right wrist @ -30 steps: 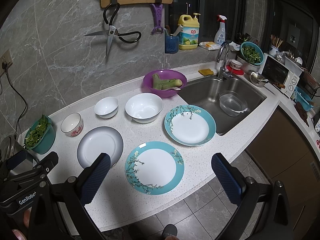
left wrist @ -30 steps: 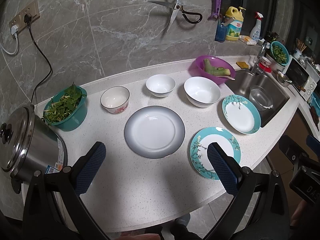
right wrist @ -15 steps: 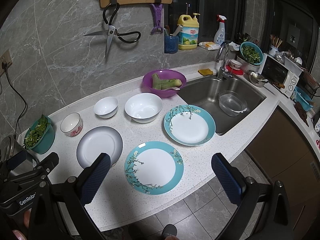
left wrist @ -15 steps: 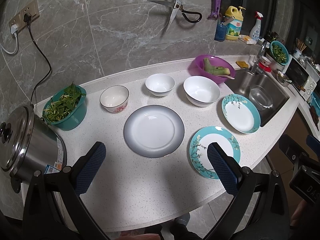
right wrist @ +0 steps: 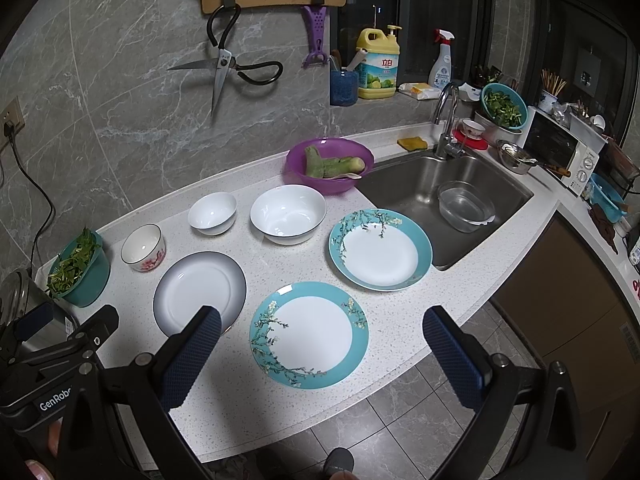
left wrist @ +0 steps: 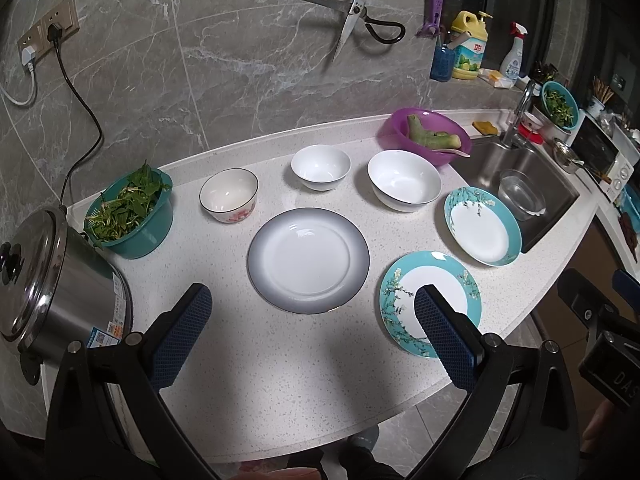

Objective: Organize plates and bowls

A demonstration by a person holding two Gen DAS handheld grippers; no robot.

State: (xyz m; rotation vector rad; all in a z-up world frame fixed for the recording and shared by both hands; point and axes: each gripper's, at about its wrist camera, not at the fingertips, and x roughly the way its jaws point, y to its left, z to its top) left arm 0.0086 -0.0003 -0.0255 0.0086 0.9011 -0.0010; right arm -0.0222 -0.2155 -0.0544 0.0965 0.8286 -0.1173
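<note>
On the white counter lie a grey-rimmed plate (left wrist: pixel 308 260) (right wrist: pixel 199 291), a near teal floral plate (left wrist: pixel 430 304) (right wrist: pixel 309 335) and a far teal floral plate (left wrist: pixel 482 226) (right wrist: pixel 380 249). Behind them stand a small floral bowl (left wrist: pixel 229 195) (right wrist: pixel 143 247), a small white bowl (left wrist: pixel 321 166) (right wrist: pixel 212 213) and a large white bowl (left wrist: pixel 404 181) (right wrist: pixel 288 213). My left gripper (left wrist: pixel 312 332) is open and empty above the counter's front, before the grey plate. My right gripper (right wrist: pixel 320 356) is open and empty above the near teal plate's front edge.
A teal basket of greens (left wrist: pixel 130 212) and a steel pot (left wrist: pixel 44 280) stand at the left. A purple bowl with vegetables (left wrist: pixel 424 136) stands behind the large bowl. The sink (right wrist: pixel 448 196) with a clear bowl is on the right. Scissors (right wrist: pixel 224 68) hang on the wall.
</note>
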